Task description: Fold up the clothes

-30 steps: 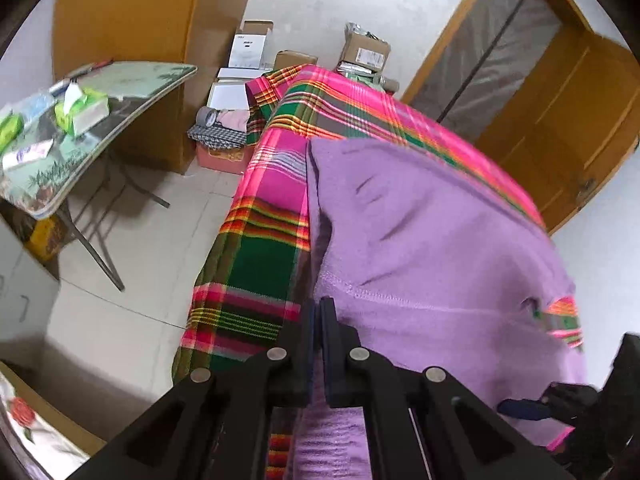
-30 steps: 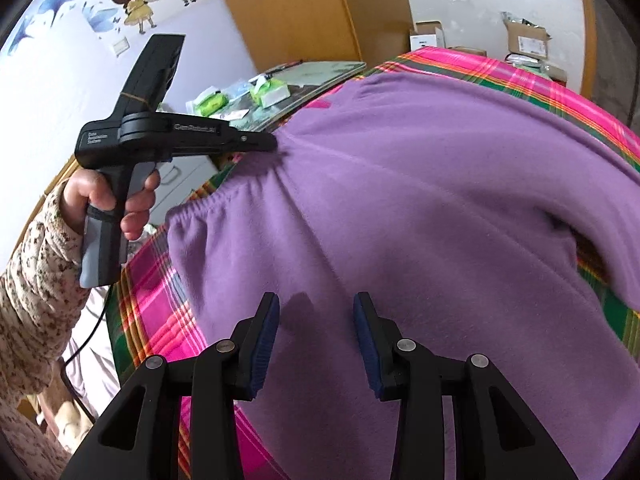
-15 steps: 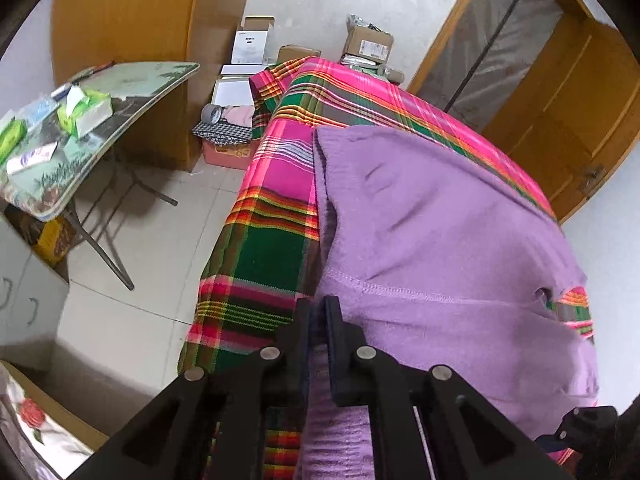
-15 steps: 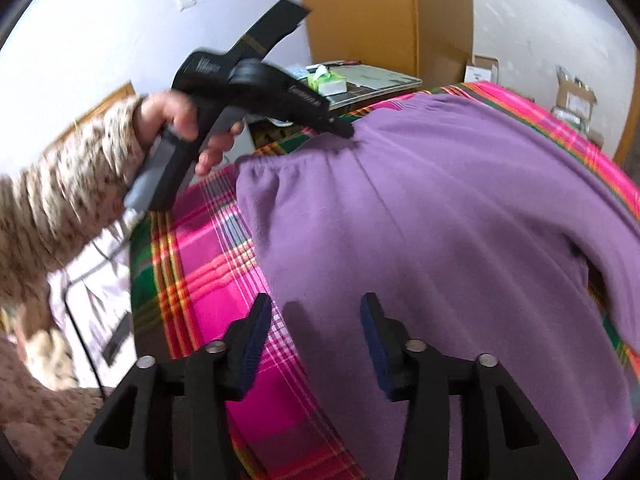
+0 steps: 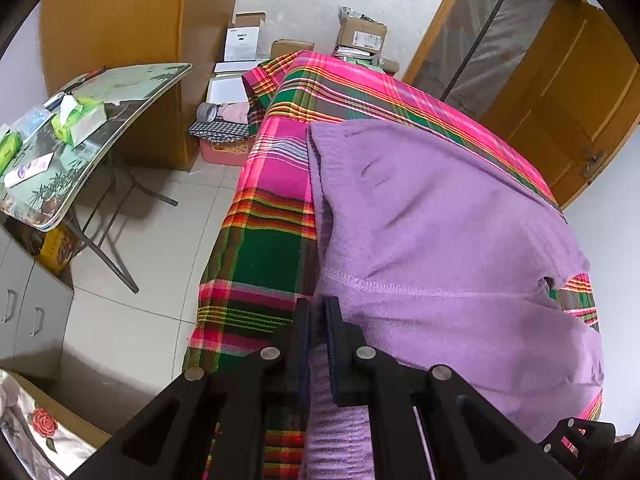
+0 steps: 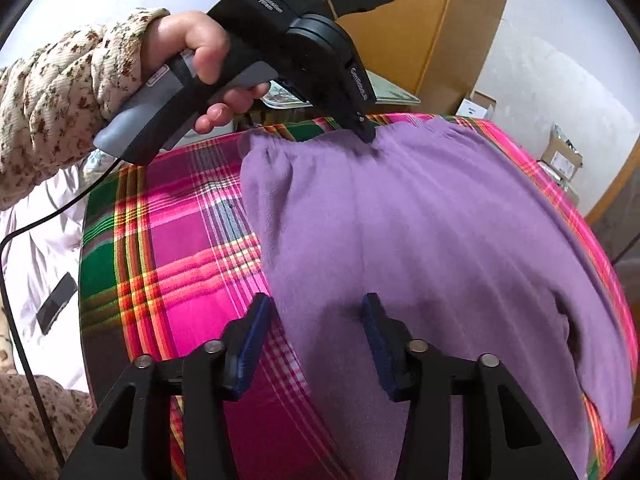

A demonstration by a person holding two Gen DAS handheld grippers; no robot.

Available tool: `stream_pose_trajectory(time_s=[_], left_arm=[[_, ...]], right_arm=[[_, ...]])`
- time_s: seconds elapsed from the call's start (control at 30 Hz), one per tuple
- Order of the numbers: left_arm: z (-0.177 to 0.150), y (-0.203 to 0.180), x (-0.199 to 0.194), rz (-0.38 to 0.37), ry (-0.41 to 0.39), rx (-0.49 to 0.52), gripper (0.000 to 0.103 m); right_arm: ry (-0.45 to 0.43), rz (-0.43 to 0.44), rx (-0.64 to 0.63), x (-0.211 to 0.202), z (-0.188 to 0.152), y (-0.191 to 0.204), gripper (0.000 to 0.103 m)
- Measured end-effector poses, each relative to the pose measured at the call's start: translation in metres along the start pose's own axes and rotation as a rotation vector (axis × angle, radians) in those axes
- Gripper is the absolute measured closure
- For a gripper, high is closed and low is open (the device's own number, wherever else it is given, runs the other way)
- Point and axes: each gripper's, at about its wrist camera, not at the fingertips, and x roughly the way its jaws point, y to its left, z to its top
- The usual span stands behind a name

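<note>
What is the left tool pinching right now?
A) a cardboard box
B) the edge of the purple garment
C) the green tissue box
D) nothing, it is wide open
B: the left tool is shut on the hemmed edge of the purple garment, with fabric running between its fingers.

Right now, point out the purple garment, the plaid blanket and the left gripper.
purple garment (image 6: 420, 220): right wrist view, on its flat middle.
plaid blanket (image 6: 180, 248): right wrist view, on the bare pink patch beside the garment.
left gripper (image 5: 318, 320): left wrist view, between the fingertips shut on the garment's edge.
</note>
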Motion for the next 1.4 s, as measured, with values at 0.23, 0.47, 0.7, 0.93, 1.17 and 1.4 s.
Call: stream_pose_trajectory(time_s=[0.23,0.47,0.7,0.93,1.17,1.4], left_arm=[[0.003,-0.002,-0.006,-0.005,0.002,0.038,0.097],[-0.001,0.004,-0.001,-0.012,0.014,0.034,0.097],[-0.005,-0.002,-0.002,0.02,-0.008,0.083,0.096],[-0.012,-0.004,-0.012,0.052,0.0,0.067,0.086],[-0.033,-0.019,-0.047,0.143,-0.04,0.106,0.086],[-0.057,-0.071,-0.076,0.118,-0.149,0.237,0.083]], right_arm=[[-0.021,0.016,0.011,-0.009,0.013,0.007,0.098],[-0.016,0.076,0.008,-0.007,0.024,0.021,0.101],[0.004,0.128,0.058,0.005,0.018,0.017,0.101],[-0.029,0.169,0.168,-0.02,0.009,-0.003,0.092],[-0.082,0.098,0.309,-0.071,-0.029,-0.05,0.081],[0.061,-0.215,0.571,-0.102,-0.125,-0.128,0.077]])
